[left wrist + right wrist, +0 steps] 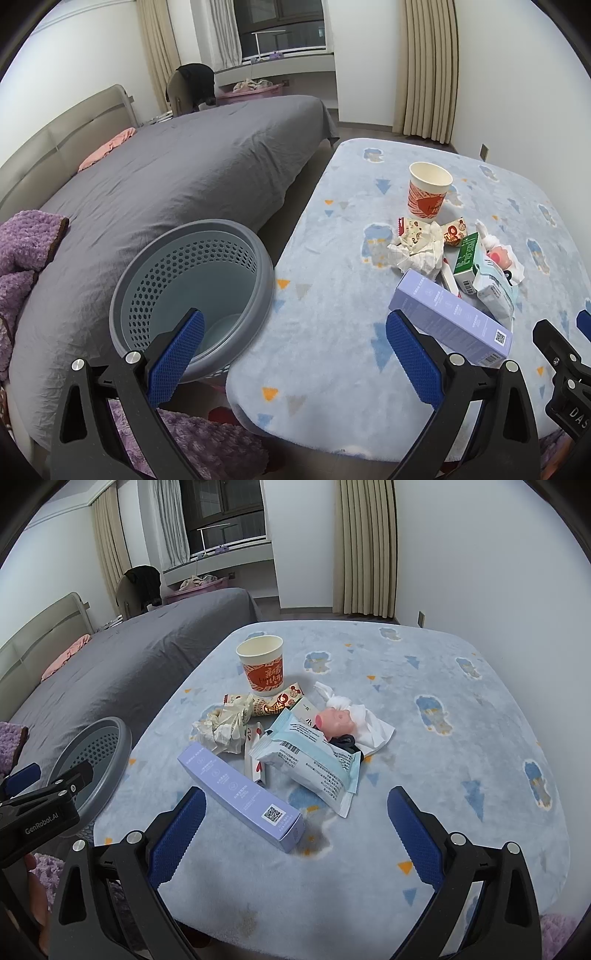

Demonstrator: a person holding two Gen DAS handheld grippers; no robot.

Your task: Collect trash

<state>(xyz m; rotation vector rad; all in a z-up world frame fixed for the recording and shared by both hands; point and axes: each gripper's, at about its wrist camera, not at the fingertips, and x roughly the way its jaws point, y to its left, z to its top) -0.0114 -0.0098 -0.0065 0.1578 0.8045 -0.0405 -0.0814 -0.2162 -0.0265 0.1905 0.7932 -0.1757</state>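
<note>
A heap of trash lies on the blue-blanketed table (461, 738): a lilac box (240, 792), a red-and-white paper cup (263, 664), crumpled paper (225, 727), a blue-white wipes packet (314, 764), a pink pig toy (334, 720) on white tissue, snack wrappers. The same box (448, 314) and cup (428, 192) show in the left wrist view. A grey perforated bin (192, 291) stands between bed and table. My left gripper (295, 350) is open and empty, above the bin and table edge. My right gripper (295, 830) is open and empty, just short of the box.
A bed with a grey sheet (166, 184) runs along the left. Purple fleece (22, 251) lies on its near corner. A white wall (480, 572) backs the table. The left gripper (40, 805) shows at the left edge of the right wrist view.
</note>
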